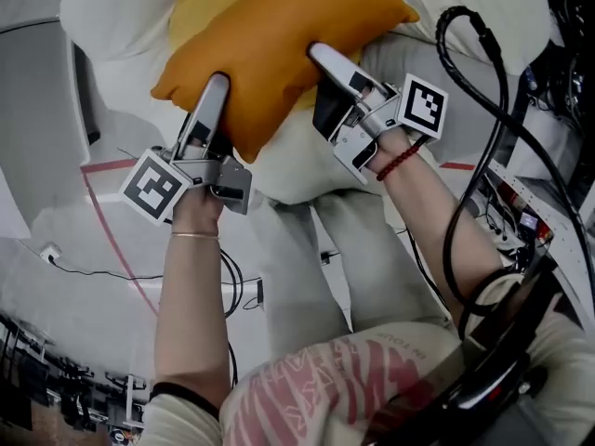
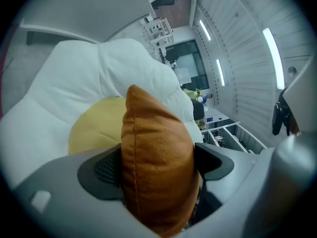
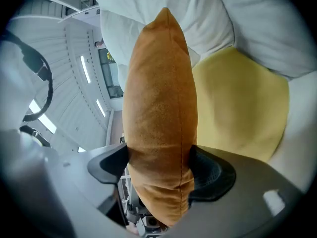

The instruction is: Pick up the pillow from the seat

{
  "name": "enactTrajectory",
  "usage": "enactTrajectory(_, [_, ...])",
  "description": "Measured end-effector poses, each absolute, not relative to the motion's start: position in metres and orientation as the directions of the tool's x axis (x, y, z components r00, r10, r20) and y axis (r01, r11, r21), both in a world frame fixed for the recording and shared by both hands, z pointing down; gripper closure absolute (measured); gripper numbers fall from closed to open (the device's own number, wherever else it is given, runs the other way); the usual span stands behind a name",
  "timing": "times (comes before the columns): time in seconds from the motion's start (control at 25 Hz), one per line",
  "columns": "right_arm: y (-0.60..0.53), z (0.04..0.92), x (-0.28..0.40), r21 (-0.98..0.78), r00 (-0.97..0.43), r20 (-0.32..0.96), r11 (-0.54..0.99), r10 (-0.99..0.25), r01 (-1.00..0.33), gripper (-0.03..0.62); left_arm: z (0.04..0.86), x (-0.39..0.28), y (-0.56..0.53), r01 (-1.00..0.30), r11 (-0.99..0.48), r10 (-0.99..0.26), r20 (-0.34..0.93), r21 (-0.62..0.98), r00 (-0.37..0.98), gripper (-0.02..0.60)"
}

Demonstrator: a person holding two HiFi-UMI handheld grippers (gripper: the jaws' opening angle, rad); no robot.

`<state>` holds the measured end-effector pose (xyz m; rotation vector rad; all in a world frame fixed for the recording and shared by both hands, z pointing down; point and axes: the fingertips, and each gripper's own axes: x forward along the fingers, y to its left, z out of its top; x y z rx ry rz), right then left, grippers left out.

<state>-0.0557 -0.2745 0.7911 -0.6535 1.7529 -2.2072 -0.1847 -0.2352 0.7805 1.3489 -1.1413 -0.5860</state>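
Observation:
An orange pillow (image 1: pixel 279 45) lies on a white cushioned seat (image 1: pixel 107 17), partly over a yellow pillow (image 1: pixel 197 6). My left gripper (image 1: pixel 216 96) is clamped on the orange pillow's near left corner, and my right gripper (image 1: pixel 327 61) on its near right edge. In the left gripper view the orange pillow (image 2: pixel 156 152) fills the gap in the left gripper (image 2: pixel 157 168), both pads pressing into it. In the right gripper view the fabric (image 3: pixel 158 108) is pinched inward by the right gripper (image 3: pixel 161 168). The yellow pillow (image 3: pixel 237 108) sits behind it.
A thick black cable (image 1: pixel 483 91) loops at the right beside racks of equipment (image 1: pixel 544 203). The person's legs (image 1: pixel 316 249) stand right in front of the seat. Red tape lines (image 1: pixel 112 240) and a thin wire (image 1: pixel 93 272) cross the grey floor at the left.

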Motion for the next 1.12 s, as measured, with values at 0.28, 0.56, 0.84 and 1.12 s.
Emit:
enactTrajectory(0.28, [-0.272, 0.750, -0.063, -0.954, -0.873, 0.225, -0.281, -0.433, -0.106, 0.203, 0.737, -0.191, -0.232, -0.248, 0.233, -0.880, 0.312, 0.941, 0.359, 0.120])
enactTrajectory(0.56, [-0.273, 0.635, -0.069, -0.977, -0.873, 0.162, -0.201, -0.459, -0.076, 0.201, 0.621, -0.194, -0.219, -0.259, 0.207, -0.911, 0.283, 0.943, 0.300, 0.121])
enactTrajectory(0.84, [-0.297, 0.523, -0.088, -0.996, -0.853, 0.056, -0.092, -0.519, -0.010, 0.202, 0.505, -0.215, -0.250, -0.318, 0.059, -0.935, 0.164, 0.946, 0.315, 0.126])
enactTrajectory(1.12, [-0.298, 0.395, -0.094, -0.997, -0.847, -0.075, 0.066, -0.527, 0.047, 0.203, 0.381, -0.220, -0.252, -0.353, -0.090, -0.942, 0.035, 0.931, 0.332, 0.127])
